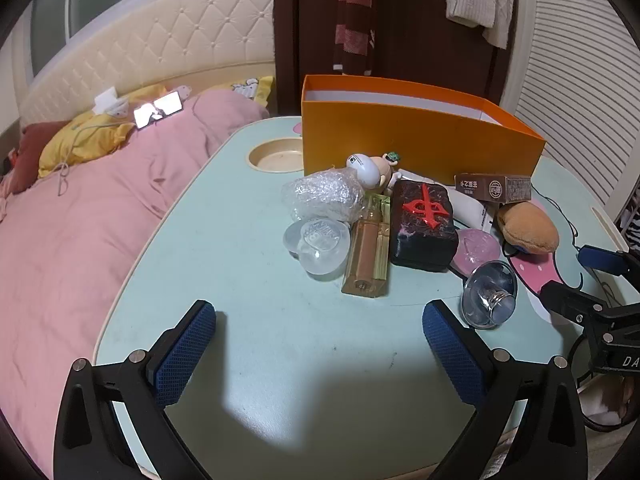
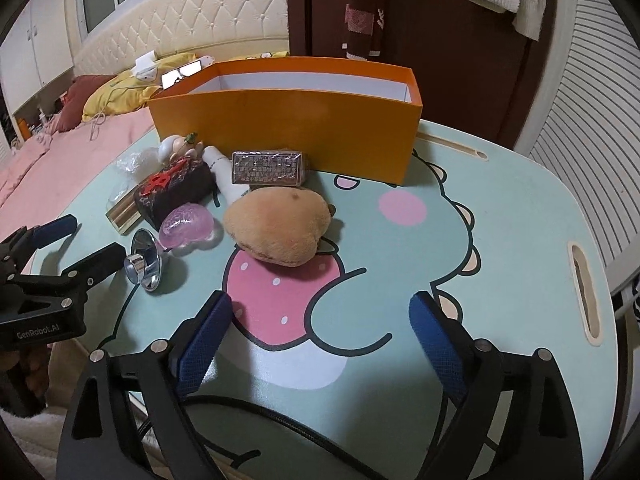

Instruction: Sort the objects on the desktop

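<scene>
Clutter sits bunched on the mint-green lap table [image 1: 248, 240] just in front of an orange box [image 1: 420, 136], which stands open-topped at the far side. Nearest the left gripper [image 1: 320, 344] lie a clear round lid [image 1: 318, 246], an amber perfume bottle [image 1: 368, 248] lying flat, and a dark block with a red character [image 1: 424, 224] touching the bottle's side. Behind them rest a wad of bubble wrap [image 1: 322, 196] and a small figurine [image 1: 374, 170], partly hidden. A pink translucent piece [image 2: 186, 226] lies beside a glass funnel-shaped item [image 2: 146, 262], possibly a stopper, though the fisheye blurs it. A brown plush toy [image 2: 278, 230] sits on the table's cartoon print, with a small printed carton [image 2: 268, 168] behind it against the box. Both tools hover above the near edge: the left gripper's blue pads are spread wide with nothing between them, and the right gripper [image 2: 320, 336] is likewise spread wide and holding nothing.
</scene>
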A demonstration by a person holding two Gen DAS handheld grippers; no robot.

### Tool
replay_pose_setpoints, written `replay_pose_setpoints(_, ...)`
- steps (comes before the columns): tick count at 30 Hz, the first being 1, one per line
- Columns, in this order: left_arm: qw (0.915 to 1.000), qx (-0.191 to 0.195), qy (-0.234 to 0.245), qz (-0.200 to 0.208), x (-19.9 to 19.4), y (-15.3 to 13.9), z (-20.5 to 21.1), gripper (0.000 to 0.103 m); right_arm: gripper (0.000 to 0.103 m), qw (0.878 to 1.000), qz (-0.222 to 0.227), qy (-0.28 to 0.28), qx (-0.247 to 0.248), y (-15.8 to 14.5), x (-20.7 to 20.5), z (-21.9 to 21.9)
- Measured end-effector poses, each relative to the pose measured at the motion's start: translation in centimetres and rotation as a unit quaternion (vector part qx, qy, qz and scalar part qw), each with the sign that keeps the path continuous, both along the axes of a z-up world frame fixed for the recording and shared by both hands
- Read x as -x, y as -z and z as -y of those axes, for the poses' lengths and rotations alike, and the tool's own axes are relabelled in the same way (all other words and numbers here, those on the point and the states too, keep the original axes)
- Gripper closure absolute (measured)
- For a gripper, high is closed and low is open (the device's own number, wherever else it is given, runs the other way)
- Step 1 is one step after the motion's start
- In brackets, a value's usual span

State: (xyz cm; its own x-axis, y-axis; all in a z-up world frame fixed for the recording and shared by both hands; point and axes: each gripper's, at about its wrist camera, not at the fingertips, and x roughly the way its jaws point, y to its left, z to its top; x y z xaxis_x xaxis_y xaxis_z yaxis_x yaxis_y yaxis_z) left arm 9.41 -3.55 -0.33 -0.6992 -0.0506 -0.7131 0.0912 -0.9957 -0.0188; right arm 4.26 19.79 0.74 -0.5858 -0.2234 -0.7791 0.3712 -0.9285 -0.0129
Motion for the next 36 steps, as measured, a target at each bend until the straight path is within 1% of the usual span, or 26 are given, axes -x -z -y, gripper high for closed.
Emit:
replay_pose_setpoints(3,1.0000,-0.005,0.004,-0.002,-0.1,-0.2,0.2,0.001,0.012,1.000,0.000,0.003,0.001,0.0,0.0,-0.2)
replay_pose_setpoints(4,0.9999,-0.013,0.006,-0.005,-0.1,-0.3,0.4,0.001,0.012,1.000,0.000,0.004,0.002,0.0,0.0,-0.2)
replay_pose_setpoints(6,0.9988,-0.048,0.007,-0.013,-0.1,-0.6,1.4,0.001,0.012,1.000,0.001,0.005,0.006,-0.1,0.1,-0.5)
replay_pose_setpoints(9,0.9977,-0.066,-0.001,-0.013,0.5,-0.8,2.6,0.002,0.012,1.000,0.001,0.007,0.010,-0.1,0.1,-0.8)
replay_pose_setpoints(10,0.9975,-0.069,0.000,-0.013,0.8,-0.9,2.9,0.010,0.012,1.000,0.001,0.007,0.010,-0.1,0.1,-0.9)
replay_pose_setpoints(12,0.9968,-0.078,0.007,-0.013,1.4,-1.0,3.4,0.022,0.012,1.000,0.001,0.007,0.012,-0.1,0.1,-1.1)
replay_pose_setpoints(14,0.9962,-0.086,0.013,-0.009,2.0,-1.1,3.7,0.022,0.012,1.000,0.001,0.007,0.013,-0.1,0.2,-1.1)
replay_pose_setpoints(17,0.9939,-0.105,0.027,-0.019,2.4,-1.4,3.8,0.022,0.012,1.000,0.002,0.007,0.015,-0.2,0.2,-1.3)
replay_pose_setpoints(18,0.9933,-0.107,0.033,-0.026,2.4,-1.7,3.8,0.025,0.012,1.000,0.002,0.006,0.016,-0.2,0.2,-1.3)
replay_pose_setpoints(19,0.9935,-0.103,0.037,-0.034,2.5,-1.9,3.8,0.028,0.012,1.000,0.002,0.006,0.017,-0.2,0.2,-1.4)
replay_pose_setpoints(20,0.9943,-0.093,0.039,-0.037,2.6,-2.1,3.8,0.029,0.012,1.000,0.002,0.006,0.017,-0.2,0.2,-1.4)
replay_pose_setpoints(21,0.9957,-0.078,0.038,-0.035,2.9,-2.1,3.8,0.032,0.012,1.000,0.002,0.006,0.017,-0.2,0.2,-1.4)
replay_pose_setpoints(22,0.9969,-0.065,0.036,-0.027,3.3,-2.0,3.9,0.041,0.012,1.000,0.002,0.006,0.018,-0.2,0.3,-1.4)
replay_pose_setpoints(24,0.9977,-0.055,0.040,-0.007,4.0,-1.5,4.1,0.053,0.012,1.000,0.002,0.006,0.019,-0.2,0.3,-1.5)
replay_pose_setpoints(26,0.9971,-0.061,0.046,-0.001,4.2,-1.1,4.1,0.054,0.012,1.000,0.002,0.006,0.019,-0.2,0.3,-1.5)
replay_pose_setpoints(29,0.9962,-0.053,0.069,-0.004,4.1,-1.0,3.0,0.055,0.012,1.000,0.003,0.007,0.022,-0.2,0.3,-1.5)
replay_pose_setpoints(30,0.9956,-0.054,0.077,-0.004,4.1,-1.0,2.7,0.062,0.012,1.000,0.003,0.007,0.023,-0.2,0.3,-1.5)
replay_pose_setpoints(31,0.9950,-0.053,0.085,-0.005,4.0,-1.0,2.3,0.067,0.012,1.000,0.003,0.007,0.024,-0.2,0.3,-1.5)
replay_pose_setpoints(34,0.9942,-0.049,0.095,-0.009,3.9,-1.1,1.6,0.067,0.012,1.000,0.003,0.010,0.027,-0.3,0.3,-1.7)
replay_pose_setpoints(36,0.9938,-0.058,0.094,-0.010,3.8,-1.1,1.9,0.067,0.012,0.999,0.004,0.013,0.032,-0.5,0.4,-1.8)
